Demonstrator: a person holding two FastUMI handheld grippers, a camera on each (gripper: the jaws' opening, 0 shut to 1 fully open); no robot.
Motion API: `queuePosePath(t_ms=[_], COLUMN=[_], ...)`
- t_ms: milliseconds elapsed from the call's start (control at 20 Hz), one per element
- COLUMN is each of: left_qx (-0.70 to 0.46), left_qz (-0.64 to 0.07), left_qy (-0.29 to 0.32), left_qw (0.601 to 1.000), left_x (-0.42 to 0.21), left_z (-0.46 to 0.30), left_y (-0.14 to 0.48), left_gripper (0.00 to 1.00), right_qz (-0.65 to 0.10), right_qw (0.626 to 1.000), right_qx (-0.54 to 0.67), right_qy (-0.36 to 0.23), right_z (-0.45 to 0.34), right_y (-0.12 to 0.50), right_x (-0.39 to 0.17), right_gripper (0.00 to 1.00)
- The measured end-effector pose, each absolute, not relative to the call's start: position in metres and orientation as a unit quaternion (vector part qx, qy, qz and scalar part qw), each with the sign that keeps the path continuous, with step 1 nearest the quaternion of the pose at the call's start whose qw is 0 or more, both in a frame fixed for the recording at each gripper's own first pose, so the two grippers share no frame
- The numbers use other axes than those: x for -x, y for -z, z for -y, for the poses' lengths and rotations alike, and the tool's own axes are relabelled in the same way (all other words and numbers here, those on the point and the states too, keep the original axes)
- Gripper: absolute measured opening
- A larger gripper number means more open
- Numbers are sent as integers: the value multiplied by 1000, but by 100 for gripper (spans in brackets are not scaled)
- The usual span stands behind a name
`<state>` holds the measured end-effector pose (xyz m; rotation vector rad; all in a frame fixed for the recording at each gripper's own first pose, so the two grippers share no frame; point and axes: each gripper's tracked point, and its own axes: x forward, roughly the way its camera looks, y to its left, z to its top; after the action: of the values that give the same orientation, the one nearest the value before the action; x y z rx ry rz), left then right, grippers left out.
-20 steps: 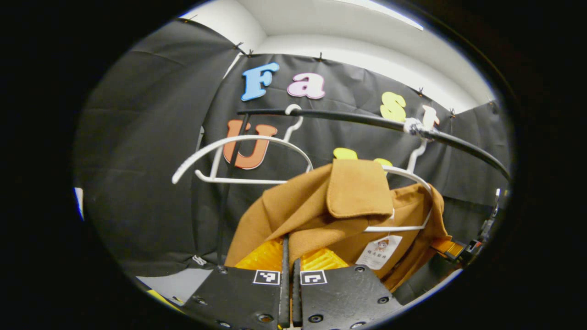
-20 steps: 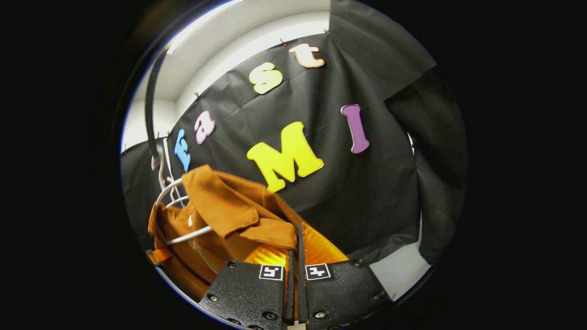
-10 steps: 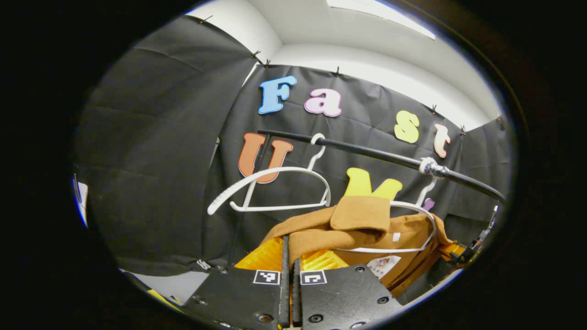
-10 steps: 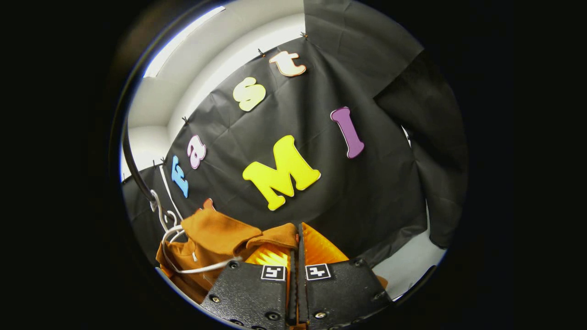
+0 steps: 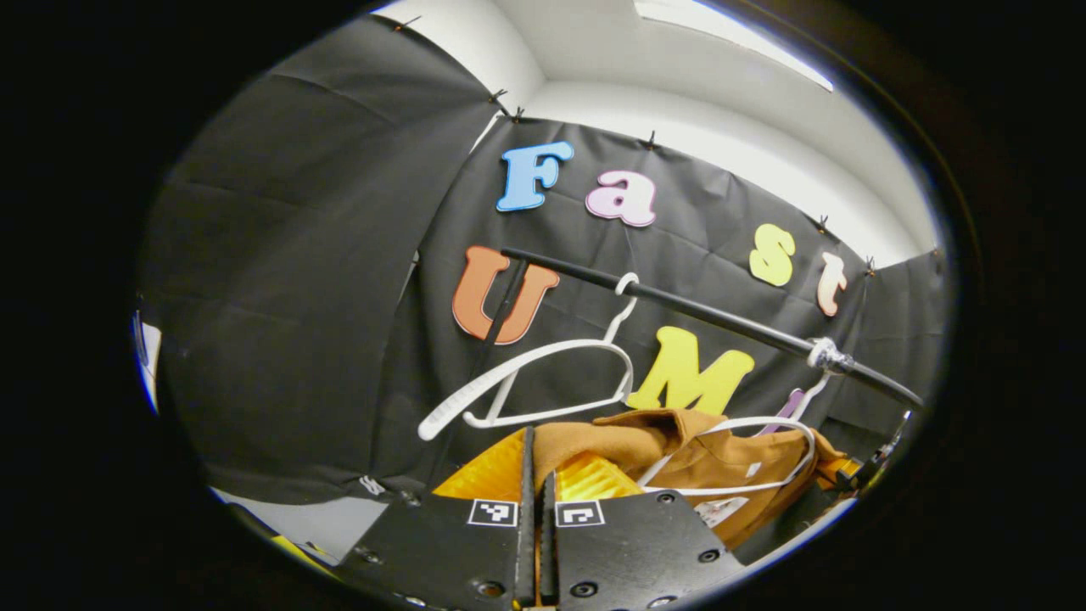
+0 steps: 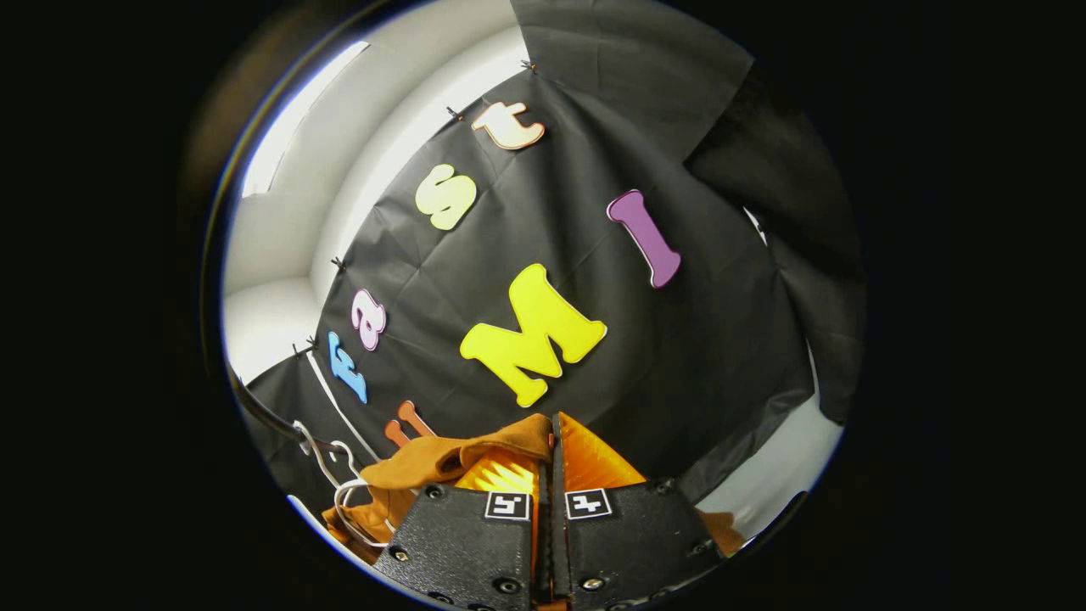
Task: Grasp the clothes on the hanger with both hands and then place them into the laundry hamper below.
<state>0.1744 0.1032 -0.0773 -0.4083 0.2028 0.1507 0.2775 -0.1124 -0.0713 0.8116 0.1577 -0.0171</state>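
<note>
Against the black cloth wall [image 5: 288, 280], both tongs [image 5: 533, 441] [image 6: 550, 441] clamp the brown garment [image 5: 704, 458].

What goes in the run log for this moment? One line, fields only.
phase: pulling down | left gripper: shut on brown garment | right gripper: shut on brown garment | white hanger: on rail | hamper: unseen

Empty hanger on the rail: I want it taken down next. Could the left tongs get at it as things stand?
Probably not: the left tongs are shut on the brown garment; the empty hanger itself hangs unobstructed.

Bright ceiling light [image 5: 730, 38] glares overhead, both fisheye views sharp at centre, bending strongly toward their edges.
</note>
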Motion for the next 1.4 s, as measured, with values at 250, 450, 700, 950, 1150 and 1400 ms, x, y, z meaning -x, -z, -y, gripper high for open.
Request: queuePosePath(t_ms=[250,450,700,950,1150,1400], left_qx=[211,210,215,228,240,252], left_qz=[-100,-113,-134,-151,-154,-178], left_qy=[-74,-87,-90,-79,-69,-55], left_qw=[969,967,963,959,956,950], left_x=[-184,-192,-196,-196,-191,-183], left_z=[-113,-122,-128,-119,-111,-100], left_y=[75,89,112,135,148,174], left_gripper=[2,2,3,2,2,2], right_qz=[-78,-95,-118,-137,-149,-184], right_qw=[910,908,899,894,887,875], right_qx=[-408,-407,-420,-426,-437,-447], right_qy=[-5,-26,-27,-22,-16,-6], right_z=[120,113,116,124,129,131], right_y=[58,60,80,97,113,153], right_x=[-294,-306,-323,-333,-337,-327], right_gripper=[0,0,0,0,0,0])
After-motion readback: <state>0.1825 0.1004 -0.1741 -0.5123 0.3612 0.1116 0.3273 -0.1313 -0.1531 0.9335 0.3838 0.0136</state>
